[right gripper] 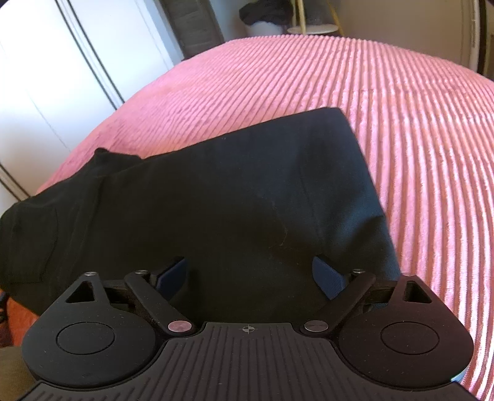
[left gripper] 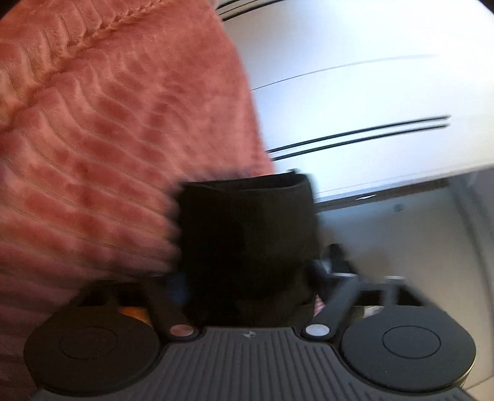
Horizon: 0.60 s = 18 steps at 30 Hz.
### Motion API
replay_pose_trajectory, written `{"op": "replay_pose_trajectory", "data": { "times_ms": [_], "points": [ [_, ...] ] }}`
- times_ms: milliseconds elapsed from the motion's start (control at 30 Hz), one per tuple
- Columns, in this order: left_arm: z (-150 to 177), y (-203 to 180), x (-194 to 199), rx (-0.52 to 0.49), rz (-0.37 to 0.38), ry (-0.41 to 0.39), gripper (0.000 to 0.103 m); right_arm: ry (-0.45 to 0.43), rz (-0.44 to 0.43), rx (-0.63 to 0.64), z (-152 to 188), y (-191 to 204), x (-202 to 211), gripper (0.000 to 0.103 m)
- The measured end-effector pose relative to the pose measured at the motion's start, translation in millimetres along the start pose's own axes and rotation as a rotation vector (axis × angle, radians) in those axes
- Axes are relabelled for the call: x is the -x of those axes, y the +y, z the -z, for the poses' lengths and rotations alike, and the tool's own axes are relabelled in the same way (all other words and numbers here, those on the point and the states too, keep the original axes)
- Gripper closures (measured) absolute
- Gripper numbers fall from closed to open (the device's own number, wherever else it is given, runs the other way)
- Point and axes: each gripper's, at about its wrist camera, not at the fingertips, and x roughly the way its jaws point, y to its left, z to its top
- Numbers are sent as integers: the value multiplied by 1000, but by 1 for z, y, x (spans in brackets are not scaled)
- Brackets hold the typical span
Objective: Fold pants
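- Black pants [right gripper: 216, 197], of matte, fine-woven cloth, lie on a bed under a pink ribbed corduroy-style bedspread [right gripper: 401, 138], seen from the right wrist camera.
- The right gripper [right gripper: 250, 274] stands with its jaws spread wide; the blue pads [right gripper: 327, 274] sit on either side of the cloth, which fills the gap between them and reaches up ahead of them to a squared corner.
- To the left of the right jaws the garment narrows into a folded flap with a stitched hem near the bed's edge.
- Beyond the bedspread stand white panelled doors [right gripper: 61, 77] to the left and a dark heap on a pale round stand [right gripper: 265, 15] straight ahead.
- In the blurred left wrist view, a thick roll or bunch of black ribbed fabric [left gripper: 247, 234] rises directly in front of the left gripper [left gripper: 247, 296], hiding its fingers; whether those jaws are closed cannot be told.
- To the left of that bunch, the same pink cover [left gripper: 108, 138] shows plush ridges and a braided seam; to the right lie white surfaces with thin dark lines [left gripper: 370, 92].
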Motion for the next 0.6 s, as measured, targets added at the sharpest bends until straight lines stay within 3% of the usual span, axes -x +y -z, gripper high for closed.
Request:
{"op": "replay_pose_trajectory", "data": {
  "times_ms": [67, 133, 200, 233, 267, 333, 400, 433, 467, 600],
  "points": [
    [-3, 6, 1, 27, 34, 14, 67, -12, -6, -34, 0, -6, 2, 21],
    [-2, 1, 7, -6, 107, 14, 70, -18, -9, -52, -1, -10, 2, 25],
    [-1, -8, 8, -70, 93, -1, 68, -18, -12, -55, -1, -10, 2, 25],
    [-1, -10, 6, -70, 85, -1, 57, -18, -10, -51, -1, -10, 2, 24],
    [-2, -9, 2, -47, 74, 1, 36, -16, -8, -47, -1, -9, 1, 24],
    [-3, -8, -6, 2, 45, 4, 31, -16, -10, -45, -2, -9, 2, 23],
    [-3, -19, -7, -13, 15, -1, 40, -19, -16, -57, -2, -11, 3, 24],
    [-1, -27, -7, -48, 1, 1, 62, -22, -20, -65, -2, -14, 5, 25],
    [1, -37, -6, -105, -1, 3, 71, -26, -24, -75, -2, -15, 6, 25],
    [10, -85, 10, -273, 50, -18, 77, -37, -34, -104, -3, -21, 11, 28]
  ]
}}
